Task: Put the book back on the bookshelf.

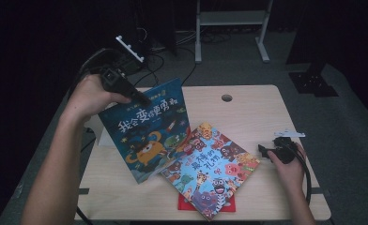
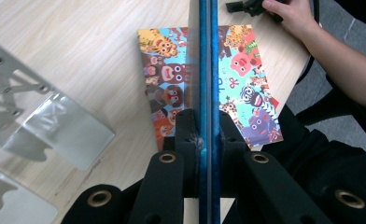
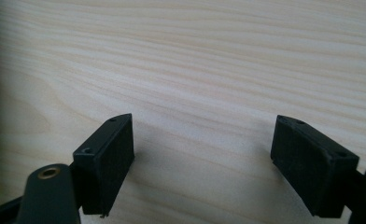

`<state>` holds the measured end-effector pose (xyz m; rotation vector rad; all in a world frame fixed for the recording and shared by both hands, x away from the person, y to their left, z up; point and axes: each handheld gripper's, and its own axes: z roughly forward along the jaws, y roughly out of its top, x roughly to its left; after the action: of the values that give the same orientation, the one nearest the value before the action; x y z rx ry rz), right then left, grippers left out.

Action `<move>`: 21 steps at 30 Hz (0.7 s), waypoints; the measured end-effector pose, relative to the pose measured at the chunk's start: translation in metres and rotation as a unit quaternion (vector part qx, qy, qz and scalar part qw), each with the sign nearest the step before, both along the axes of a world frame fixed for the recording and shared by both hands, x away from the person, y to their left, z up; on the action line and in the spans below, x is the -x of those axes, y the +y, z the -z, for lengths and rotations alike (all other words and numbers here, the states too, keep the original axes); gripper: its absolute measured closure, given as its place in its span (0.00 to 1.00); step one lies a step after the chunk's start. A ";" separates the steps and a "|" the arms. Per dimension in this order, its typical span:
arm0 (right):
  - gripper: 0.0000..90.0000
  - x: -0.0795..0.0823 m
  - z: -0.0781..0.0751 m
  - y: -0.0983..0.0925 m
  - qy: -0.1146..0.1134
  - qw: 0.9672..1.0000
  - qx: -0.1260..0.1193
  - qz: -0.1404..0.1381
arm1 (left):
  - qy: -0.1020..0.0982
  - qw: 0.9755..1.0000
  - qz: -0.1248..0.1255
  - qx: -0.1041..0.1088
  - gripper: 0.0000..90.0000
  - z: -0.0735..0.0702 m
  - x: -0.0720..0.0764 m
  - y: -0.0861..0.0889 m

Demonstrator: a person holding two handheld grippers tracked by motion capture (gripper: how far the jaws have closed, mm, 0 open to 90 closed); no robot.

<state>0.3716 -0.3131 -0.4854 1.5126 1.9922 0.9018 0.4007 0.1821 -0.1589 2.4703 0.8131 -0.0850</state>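
At the table's left side a folded metal bookend (image 2: pixel 55 126), dull and grey, stands waiting. Just beside it the left gripper (image 1: pixel 142 99) clamps the top edge of a glossy blue picture book (image 1: pixel 144 131), lifted and tilted, its lower corner near the pale wood-grain table (image 1: pixel 248 101). It seems gripped but not yet shelved. A colourful animal book (image 1: pixel 210 168) lies flat on a red one (image 1: pixel 184 203). The right gripper (image 1: pixel 263 151) rests with jaws apart, empty.
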 end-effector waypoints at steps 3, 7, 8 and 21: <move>0.22 0.000 0.000 0.000 0.000 1.000 0.000 0.001 | -0.003 1.000 -0.008 0.001 0.92 -0.001 0.002 0.010; 0.22 0.000 0.000 0.000 0.001 1.000 0.000 0.001 | -0.005 1.000 -0.020 0.005 0.92 -0.002 0.004 0.025; 0.21 0.000 0.000 0.000 0.001 1.000 0.000 0.001 | -0.007 1.000 -0.023 0.007 0.92 -0.002 0.005 0.028; 0.21 0.000 0.000 0.000 0.001 1.000 0.000 0.002 | -0.009 0.998 -0.061 0.021 0.92 -0.006 0.016 0.078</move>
<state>0.3718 -0.3131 -0.4854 1.5176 1.9912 0.8987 0.3848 0.2602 -0.1529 2.3736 0.9429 -0.0351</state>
